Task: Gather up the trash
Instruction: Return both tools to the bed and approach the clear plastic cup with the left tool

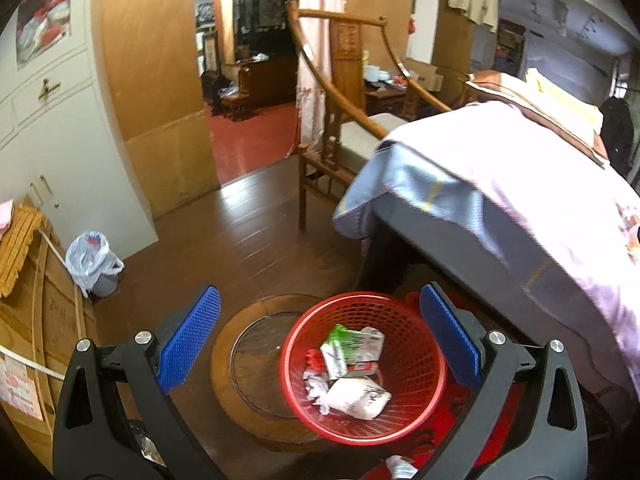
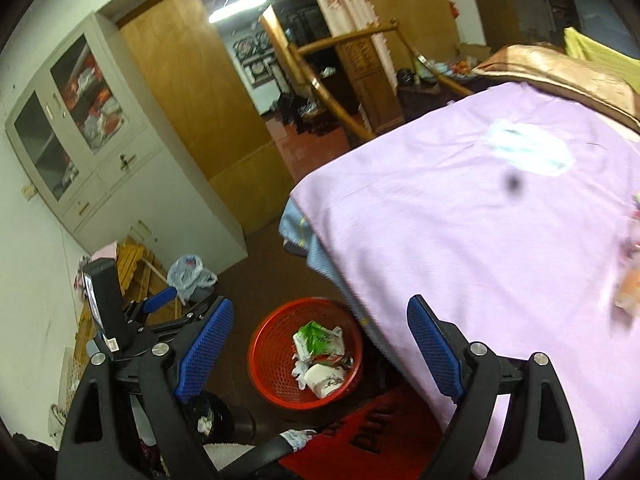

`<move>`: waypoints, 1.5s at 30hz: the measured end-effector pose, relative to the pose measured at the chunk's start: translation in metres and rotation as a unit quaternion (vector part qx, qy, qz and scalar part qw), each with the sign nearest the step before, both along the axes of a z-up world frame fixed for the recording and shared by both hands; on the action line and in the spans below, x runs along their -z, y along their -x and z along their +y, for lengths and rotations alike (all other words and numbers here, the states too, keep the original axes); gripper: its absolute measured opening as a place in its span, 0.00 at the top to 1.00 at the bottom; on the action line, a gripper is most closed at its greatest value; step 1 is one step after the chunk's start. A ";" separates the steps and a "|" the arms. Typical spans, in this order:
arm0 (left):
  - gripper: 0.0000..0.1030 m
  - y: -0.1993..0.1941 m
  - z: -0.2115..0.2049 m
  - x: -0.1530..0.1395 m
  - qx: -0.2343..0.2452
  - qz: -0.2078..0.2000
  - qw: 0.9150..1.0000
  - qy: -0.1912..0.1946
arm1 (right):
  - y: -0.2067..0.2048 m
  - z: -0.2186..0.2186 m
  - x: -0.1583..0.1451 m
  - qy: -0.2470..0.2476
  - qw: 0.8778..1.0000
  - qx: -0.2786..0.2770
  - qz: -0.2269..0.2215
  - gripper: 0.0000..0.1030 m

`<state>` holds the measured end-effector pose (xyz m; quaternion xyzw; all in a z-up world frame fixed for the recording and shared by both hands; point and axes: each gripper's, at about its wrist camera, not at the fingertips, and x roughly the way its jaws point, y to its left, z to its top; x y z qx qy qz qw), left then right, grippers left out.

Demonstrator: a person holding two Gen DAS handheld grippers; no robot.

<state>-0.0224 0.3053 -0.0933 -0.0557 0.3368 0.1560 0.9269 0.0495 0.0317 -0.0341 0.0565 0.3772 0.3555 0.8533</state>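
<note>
A red mesh basket (image 1: pixel 416 360) stands on the floor beside the bed and holds a green-and-white wrapper (image 1: pixel 350 346), a white paper cup (image 1: pixel 358 398) and crumpled paper. My left gripper (image 1: pixel 320 340) is open and empty, hovering above the basket. The basket also shows in the right wrist view (image 2: pixel 272 356) with the cup (image 2: pixel 326 378) in it. My right gripper (image 2: pixel 320 348) is open and empty, above the bed's corner. A white crumpled piece (image 2: pixel 528 152) and a small dark item (image 2: pixel 513 181) lie on the purple sheet (image 2: pixel 460 240). My left gripper (image 2: pixel 160 312) shows at lower left there.
A round wooden stool (image 1: pixel 256 368) sits left of the basket. A grey bin with a plastic bag liner (image 1: pixel 94 264) stands by the white cabinet (image 1: pixel 60 140). A wooden chair (image 1: pixel 340 120) stands past the bed. A red mat (image 2: pixel 372 436) lies on the floor. Blurred colourful items (image 2: pixel 628 280) lie at the bed's right edge.
</note>
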 end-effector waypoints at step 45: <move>0.06 -0.190 -0.421 0.003 0.331 0.087 0.933 -0.110 | 0.007 -0.376 0.075 -0.065 0.919 0.388 -0.002 0.07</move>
